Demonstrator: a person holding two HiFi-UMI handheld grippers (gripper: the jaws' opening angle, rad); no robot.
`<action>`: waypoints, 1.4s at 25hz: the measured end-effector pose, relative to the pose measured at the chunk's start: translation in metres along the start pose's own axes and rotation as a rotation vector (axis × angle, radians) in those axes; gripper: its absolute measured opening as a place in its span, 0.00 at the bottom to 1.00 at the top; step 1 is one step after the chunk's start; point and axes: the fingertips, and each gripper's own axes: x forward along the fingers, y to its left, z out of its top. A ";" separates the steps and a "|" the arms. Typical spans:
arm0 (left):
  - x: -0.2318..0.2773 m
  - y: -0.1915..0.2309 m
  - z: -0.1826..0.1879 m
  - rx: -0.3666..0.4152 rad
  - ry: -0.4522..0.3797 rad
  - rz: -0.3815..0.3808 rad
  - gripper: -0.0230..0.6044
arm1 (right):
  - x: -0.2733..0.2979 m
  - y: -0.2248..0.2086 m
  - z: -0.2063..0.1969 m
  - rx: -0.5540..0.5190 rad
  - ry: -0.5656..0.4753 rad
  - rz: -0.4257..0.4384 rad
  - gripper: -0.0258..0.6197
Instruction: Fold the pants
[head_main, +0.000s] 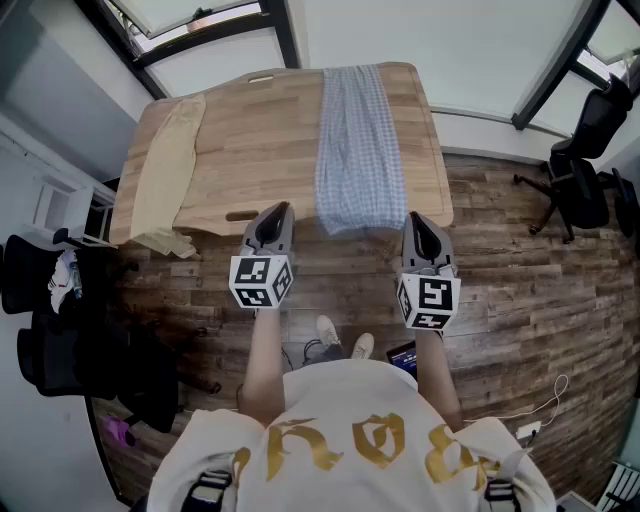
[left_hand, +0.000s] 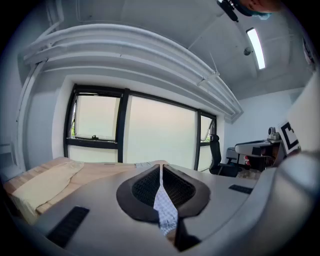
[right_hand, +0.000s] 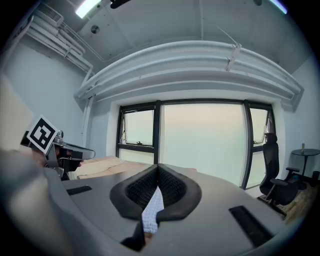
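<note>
While looking down from the head: pants (head_main: 355, 140) laid lengthwise on the bench (head_main: 260, 130), seemingly leg on leg, near end at the front edge between left claw (head_main: 272, 222) and right claw (head_main: 418, 232); beige cloth (head_main: 165, 170) far left. Left gripper view: clamped shut on checked pants fabric. Right gripper view: likewise pinched shut on it. Probably early: 2 corners gripped, crosswise folds not yet done.

Gold gothic lettering (head_main: 350, 445) runs across the person's white shirt (head_main: 350, 395), upside down here and unreadable. Cubes on the left gripper (head_main: 276, 213) and right gripper (head_main: 414, 222) carry only square markers.
</note>
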 end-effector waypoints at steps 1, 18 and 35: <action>-0.002 0.000 0.000 0.004 0.002 0.000 0.11 | 0.000 0.003 0.000 0.000 0.000 0.004 0.07; -0.006 0.002 0.006 0.010 -0.004 0.018 0.11 | 0.001 0.009 -0.013 0.080 0.027 0.055 0.07; 0.114 0.044 0.024 -0.004 0.035 -0.091 0.11 | 0.088 -0.003 -0.042 0.071 0.074 0.050 0.07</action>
